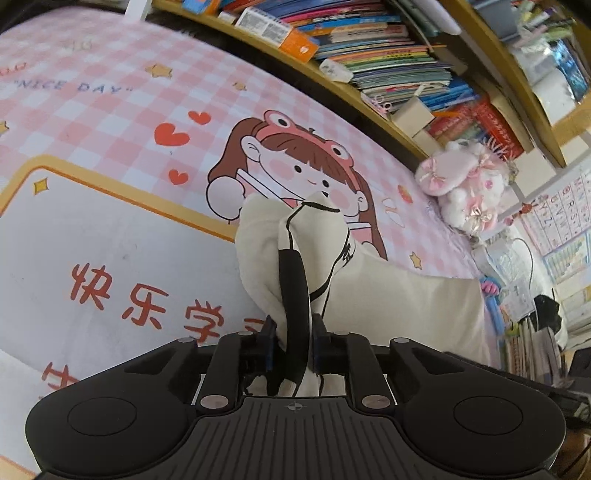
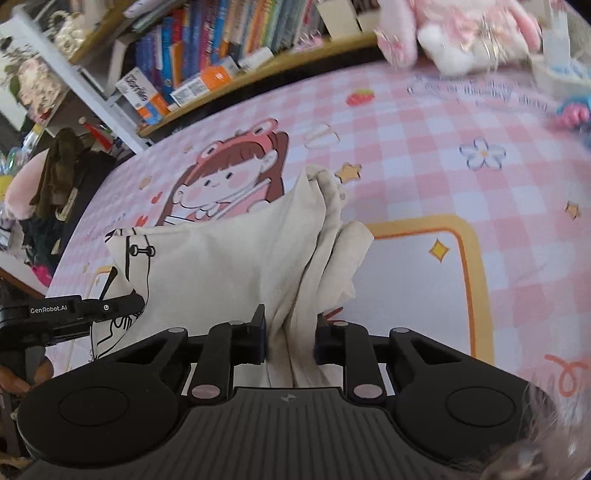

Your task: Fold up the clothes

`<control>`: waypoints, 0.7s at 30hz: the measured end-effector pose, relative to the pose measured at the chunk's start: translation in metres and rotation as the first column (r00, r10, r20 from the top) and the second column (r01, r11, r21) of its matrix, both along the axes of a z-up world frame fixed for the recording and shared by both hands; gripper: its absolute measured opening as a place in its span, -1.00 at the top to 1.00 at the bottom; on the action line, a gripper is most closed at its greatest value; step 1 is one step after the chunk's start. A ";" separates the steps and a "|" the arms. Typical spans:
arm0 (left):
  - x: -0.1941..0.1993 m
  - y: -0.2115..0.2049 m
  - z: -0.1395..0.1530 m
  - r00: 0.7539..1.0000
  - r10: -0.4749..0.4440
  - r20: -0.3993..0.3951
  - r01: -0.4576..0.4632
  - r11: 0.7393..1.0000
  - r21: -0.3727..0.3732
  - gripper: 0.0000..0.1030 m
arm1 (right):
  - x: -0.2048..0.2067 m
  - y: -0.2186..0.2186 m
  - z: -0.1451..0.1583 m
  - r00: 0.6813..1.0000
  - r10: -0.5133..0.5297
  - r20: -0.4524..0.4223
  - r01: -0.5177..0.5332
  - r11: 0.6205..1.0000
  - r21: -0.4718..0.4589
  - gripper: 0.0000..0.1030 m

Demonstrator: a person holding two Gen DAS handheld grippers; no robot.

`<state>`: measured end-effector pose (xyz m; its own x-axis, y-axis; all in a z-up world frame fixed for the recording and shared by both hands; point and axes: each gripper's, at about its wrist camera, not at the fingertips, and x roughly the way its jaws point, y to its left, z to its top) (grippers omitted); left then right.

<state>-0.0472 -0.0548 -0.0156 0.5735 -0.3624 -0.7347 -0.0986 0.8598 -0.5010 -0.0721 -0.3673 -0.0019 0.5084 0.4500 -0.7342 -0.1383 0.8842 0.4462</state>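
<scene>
While I hold the cream garment (image 2: 229,258) above the pink checked mat (image 2: 424,122), its long axis runs side to side between my tongs: left gripper (image 1: 291,345) and right gripper (image 2: 290,341) each pinch bunched cloth.

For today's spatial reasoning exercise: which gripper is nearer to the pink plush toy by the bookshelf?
Right, judging by layout. The right gripper holds the cream garment on the plush toy side; the left gripper grips the far end.

Pink checked mat (image 1: 110,122), crowded bookshelf (image 1: 388,55), perhaps wall charts (image 1: 565,218) beyond.
</scene>
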 end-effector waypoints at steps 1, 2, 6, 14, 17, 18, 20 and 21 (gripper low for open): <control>-0.002 -0.001 0.002 1.000 -0.002 0.009 0.002 1.000 0.007 0.71 | -0.002 0.000 0.002 1.000 0.001 0.010 -0.001 1.000 -0.002 0.62; -0.005 -0.002 0.004 1.000 -0.005 0.019 0.005 1.000 0.013 0.71 | -0.005 -0.001 0.004 1.000 0.001 0.021 -0.001 1.000 -0.003 0.62; -0.015 -0.009 0.013 0.998 -0.024 0.059 0.022 0.999 0.034 0.72 | -0.017 0.001 0.013 0.997 0.010 0.079 -0.008 1.000 -0.022 0.62; -0.036 -0.010 0.020 0.996 -0.028 0.086 0.024 0.999 0.043 0.72 | -0.035 0.005 0.022 0.993 0.027 0.115 -0.023 0.999 -0.031 0.63; -0.046 -0.010 0.024 0.994 -0.022 0.105 0.018 0.999 0.046 0.72 | -0.042 0.006 0.025 0.992 0.033 0.126 -0.029 0.999 -0.033 0.63; -0.049 -0.009 0.025 0.994 -0.020 0.111 0.015 0.999 0.046 0.72 | -0.044 0.006 0.026 0.991 0.035 0.129 -0.030 0.999 -0.034 0.63; -0.055 -0.008 0.026 0.993 -0.016 0.117 0.010 0.999 0.047 0.72 | -0.049 0.007 0.028 0.990 0.039 0.137 -0.034 0.999 -0.035 0.63; -0.058 -0.008 0.027 0.993 -0.013 0.119 0.007 0.999 0.047 0.72 | -0.052 0.008 0.029 0.989 0.042 0.143 -0.037 0.999 -0.036 0.63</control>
<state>-0.1051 -0.0623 0.0111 0.6543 -0.3354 -0.6778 -0.0319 0.8832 -0.4679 -0.1237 -0.3593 0.0271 0.5918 0.4481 -0.6700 -0.2336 0.8909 0.3895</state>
